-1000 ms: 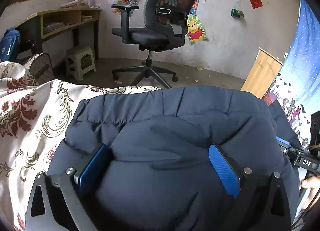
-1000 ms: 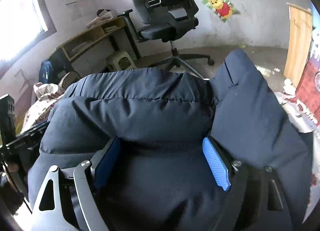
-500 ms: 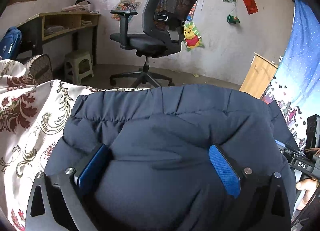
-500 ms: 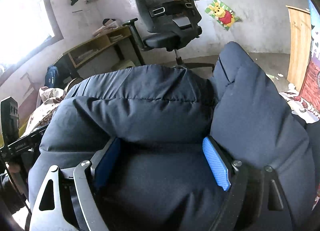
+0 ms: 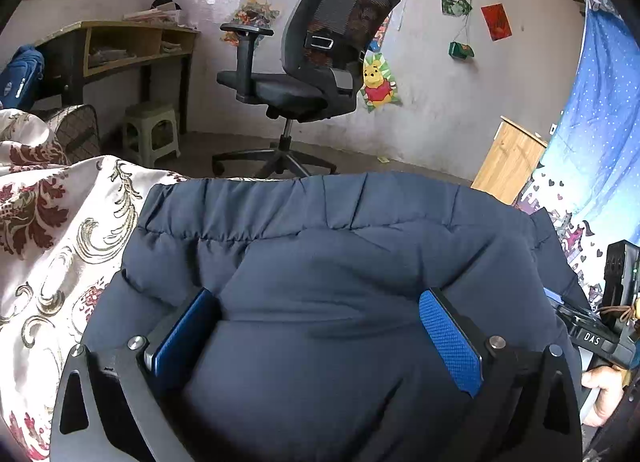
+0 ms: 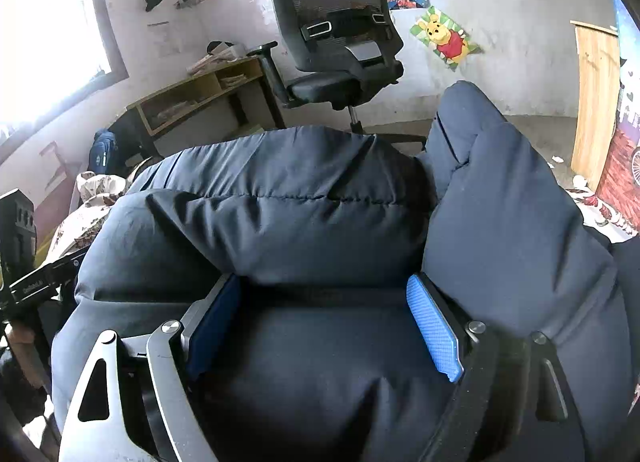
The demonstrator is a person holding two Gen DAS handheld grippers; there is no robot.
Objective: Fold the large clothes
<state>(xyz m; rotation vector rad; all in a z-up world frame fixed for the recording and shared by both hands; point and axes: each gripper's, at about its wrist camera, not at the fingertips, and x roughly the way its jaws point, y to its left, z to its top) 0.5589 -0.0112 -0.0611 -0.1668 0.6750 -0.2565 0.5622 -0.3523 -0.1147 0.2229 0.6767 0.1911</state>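
A dark navy puffer jacket (image 5: 320, 246) fills the lower part of both views and lies over a floral bedspread (image 5: 52, 230). My left gripper (image 5: 316, 326) has its blue pads set wide around a thick fold of the jacket, which bulges between them. My right gripper (image 6: 324, 314) holds another thick fold of the same jacket (image 6: 304, 214) between its blue pads. A padded sleeve or side part (image 6: 500, 198) rises to the right of the right gripper. Each gripper's body shows at the edge of the other's view.
A black mesh office chair (image 5: 320, 58) stands on the floor beyond the bed. A wooden desk (image 5: 120, 46) and a small stool (image 5: 152, 130) are at the left. A wooden board (image 5: 508, 162) and a blue curtain (image 5: 592, 134) are at the right.
Both grippers have lifted with the jacket still held; the jacket's far edge sits lower in the left view and more of the wall and chair shows. The sleeve bulges higher at the right.
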